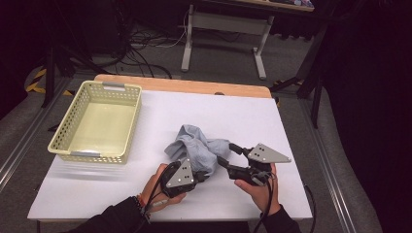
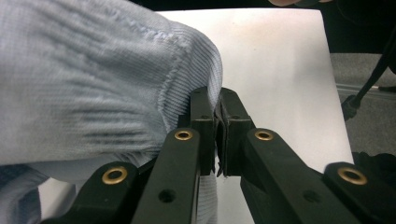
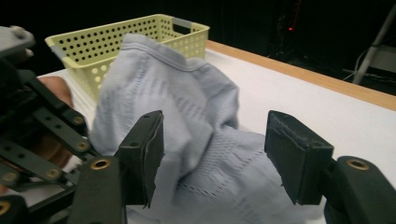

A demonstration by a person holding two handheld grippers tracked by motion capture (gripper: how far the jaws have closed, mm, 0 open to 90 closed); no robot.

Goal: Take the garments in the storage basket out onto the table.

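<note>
I see a light blue cloth (image 1: 197, 148) bunched up in a soft heap on the white table (image 1: 272, 126). It sits a little below the middle of the table in the high view, near the edge closest to the person.

My left gripper (image 1: 200, 175) is at about 6 o'clock from the cloth. Its jaws are squeezed tight on a fold of the cloth. In the left gripper view I can see the ribbed edge of the cloth (image 2: 116, 84) pinched between the two black pads, with the rest of it puffing up big at 10 o'clock.

My right gripper (image 1: 228, 154) is at about 4 o'clock from the cloth, and its tips point toward the heap. Its jaws are let go and stand wide apart. In the right gripper view the cloth (image 3: 187, 121) lies in front of the gap and partly between the two pads, but the pads do not press on it.

A yellow-green basket (image 1: 60, 131) with little holes sits at about 10 o'clock from the cloth, well apart from it, by the left edge of the table. In the right gripper view the basket (image 3: 93, 42) shows behind the cloth at 11 o'clock
</note>
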